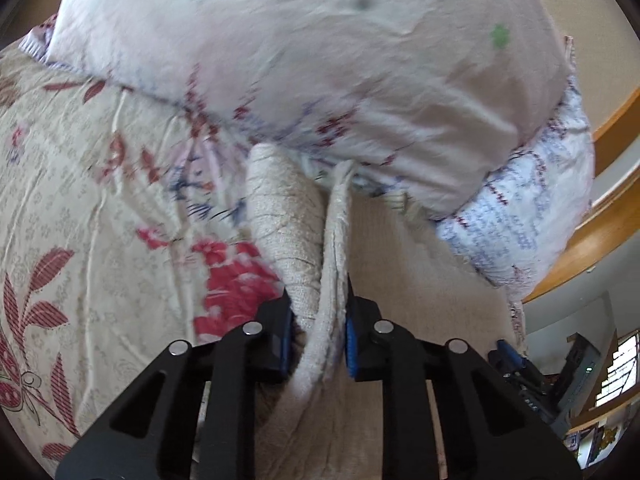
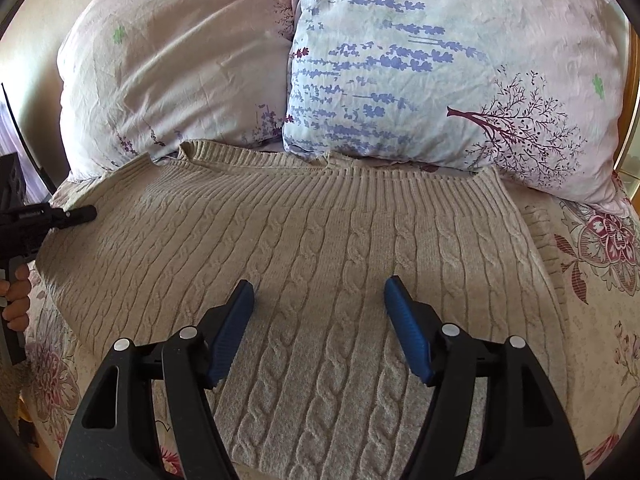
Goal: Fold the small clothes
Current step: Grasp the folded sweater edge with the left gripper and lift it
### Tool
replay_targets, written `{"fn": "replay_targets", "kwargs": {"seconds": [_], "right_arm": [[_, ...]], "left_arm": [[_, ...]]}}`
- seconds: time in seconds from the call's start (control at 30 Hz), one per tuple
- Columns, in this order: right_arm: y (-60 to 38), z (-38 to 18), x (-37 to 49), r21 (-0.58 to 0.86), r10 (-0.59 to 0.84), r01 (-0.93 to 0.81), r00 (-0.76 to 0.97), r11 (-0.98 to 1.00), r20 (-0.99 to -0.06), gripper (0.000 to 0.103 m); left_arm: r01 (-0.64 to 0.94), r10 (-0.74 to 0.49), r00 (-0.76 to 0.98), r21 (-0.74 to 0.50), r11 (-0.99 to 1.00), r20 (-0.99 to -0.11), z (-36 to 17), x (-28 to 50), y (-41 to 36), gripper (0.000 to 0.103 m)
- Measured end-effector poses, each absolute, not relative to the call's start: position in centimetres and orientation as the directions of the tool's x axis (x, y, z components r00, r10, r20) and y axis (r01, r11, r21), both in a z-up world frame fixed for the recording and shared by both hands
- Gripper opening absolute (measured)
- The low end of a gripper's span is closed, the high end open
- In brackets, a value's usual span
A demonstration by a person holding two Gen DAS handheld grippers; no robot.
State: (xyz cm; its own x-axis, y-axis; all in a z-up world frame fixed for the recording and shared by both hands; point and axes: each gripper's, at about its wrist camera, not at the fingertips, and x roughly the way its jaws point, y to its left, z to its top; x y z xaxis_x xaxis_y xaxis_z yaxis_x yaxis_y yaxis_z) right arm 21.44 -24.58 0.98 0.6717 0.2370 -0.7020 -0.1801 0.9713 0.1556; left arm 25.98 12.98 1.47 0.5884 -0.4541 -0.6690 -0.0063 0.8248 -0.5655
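Note:
A beige cable-knit sweater (image 2: 312, 240) lies spread on the bed, its ribbed hem toward the pillows. My right gripper (image 2: 319, 300) is open and empty just above the sweater's middle. My left gripper (image 1: 318, 322) is shut on a raised fold of the sweater's edge (image 1: 328, 264), lifting it off the bed. The left gripper also shows in the right wrist view (image 2: 76, 214) at the sweater's left edge, with the hand that holds it below.
Two large pillows (image 2: 440, 60) stand against the head of the bed, just behind the sweater. A floral bedspread (image 1: 80, 200) covers the bed. A wooden bed frame (image 1: 600, 224) runs along the right of the left wrist view.

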Motion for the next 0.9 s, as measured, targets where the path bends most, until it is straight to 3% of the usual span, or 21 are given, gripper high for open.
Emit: {"fn": "replay_targets", "kwargs": {"seconds": [0.53, 0.9], "right_arm": [[-28.2, 2.8, 19.9, 0.237, 0.272, -0.152, 0.714, 0.960, -0.645, 0.069], [-31.7, 2.2, 19.2, 0.323, 0.300, -0.110, 0.719, 0.940, -0.627, 0.069]], "left_arm": [[0.215, -0.586, 0.611, -0.600, 0.770, -0.533, 9.6, 26.0, 5.6, 0.017], [0.323, -0.707, 0.499, -0.649, 0.689, -0.501, 8.8, 26.7, -4.4, 0.017]]}}
